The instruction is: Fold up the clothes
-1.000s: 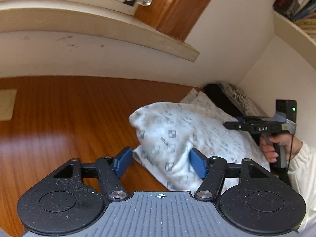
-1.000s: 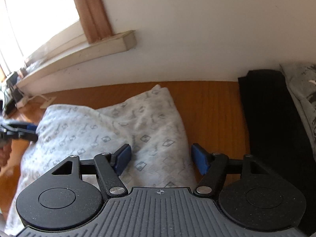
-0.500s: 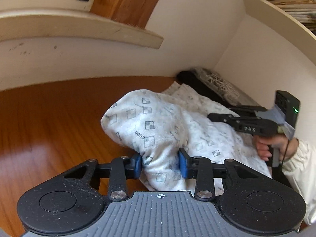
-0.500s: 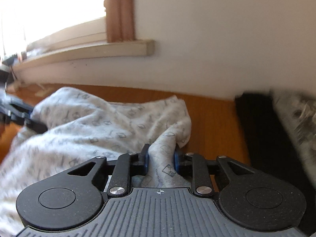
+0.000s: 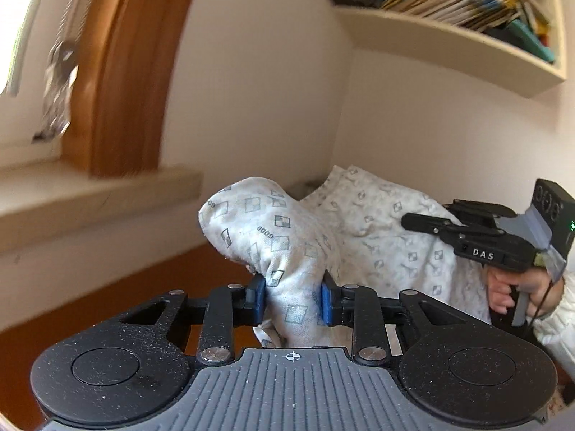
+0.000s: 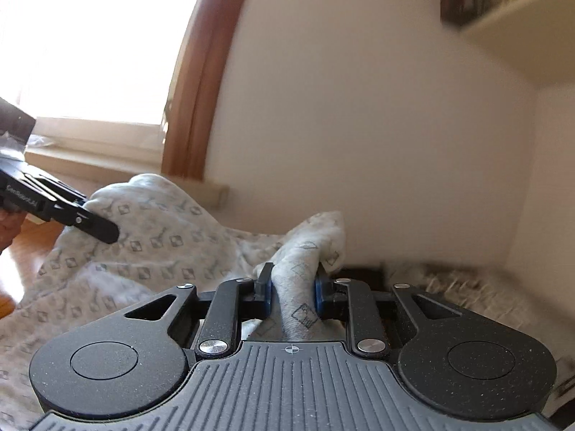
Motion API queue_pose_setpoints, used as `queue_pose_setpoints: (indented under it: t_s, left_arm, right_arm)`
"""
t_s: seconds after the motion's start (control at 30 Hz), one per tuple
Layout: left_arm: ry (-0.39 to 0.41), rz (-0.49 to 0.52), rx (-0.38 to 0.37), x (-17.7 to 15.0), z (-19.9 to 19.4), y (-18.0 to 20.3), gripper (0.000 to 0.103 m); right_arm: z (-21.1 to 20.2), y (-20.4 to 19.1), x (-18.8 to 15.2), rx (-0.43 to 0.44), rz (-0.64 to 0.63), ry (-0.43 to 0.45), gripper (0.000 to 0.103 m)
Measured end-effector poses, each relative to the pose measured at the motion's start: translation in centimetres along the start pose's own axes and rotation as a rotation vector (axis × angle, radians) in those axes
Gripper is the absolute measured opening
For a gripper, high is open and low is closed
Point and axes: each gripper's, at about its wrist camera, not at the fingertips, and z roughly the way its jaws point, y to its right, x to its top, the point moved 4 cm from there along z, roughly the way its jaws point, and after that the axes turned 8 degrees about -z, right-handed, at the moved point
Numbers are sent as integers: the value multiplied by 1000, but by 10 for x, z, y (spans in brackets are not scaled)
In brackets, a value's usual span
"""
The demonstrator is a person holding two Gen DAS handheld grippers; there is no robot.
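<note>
Your white cotton garment printed with small grey squares (image 5: 287, 237) fills the middle of both views, lifted off the brown wooden tabletop (image 5: 107, 301). It is light, limp and will sag between grips, so hold it at the bunched corners. Your left gripper (image 5: 293, 300) has its blue pads (image 5: 259, 300) closing on one bunch of cloth; your right gripper (image 6: 291, 296) pinches another. At upper right of the left view, the cream wall shelf (image 5: 467, 50) holds a row of books.
</note>
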Motion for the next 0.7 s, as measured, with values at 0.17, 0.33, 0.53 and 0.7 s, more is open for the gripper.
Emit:
queue_pose_setpoints:
  t_s: [0.17, 0.33, 0.53, 0.7]
  left_arm:
    - [57, 40, -52, 27, 17, 21, 29]
    - [117, 75, -136, 68, 41, 52, 28]
    - [180, 98, -240, 116, 74, 113, 27]
    - [215, 96, -317, 152, 115, 169, 27]
  right_arm:
    - [-21, 18, 22, -91, -24, 69, 21]
    - [-44, 59, 45, -186, -59, 109, 21]
    - [-78, 129, 71, -324, -116, 145, 21]
    - [-93, 200, 88, -435, -192, 126, 21]
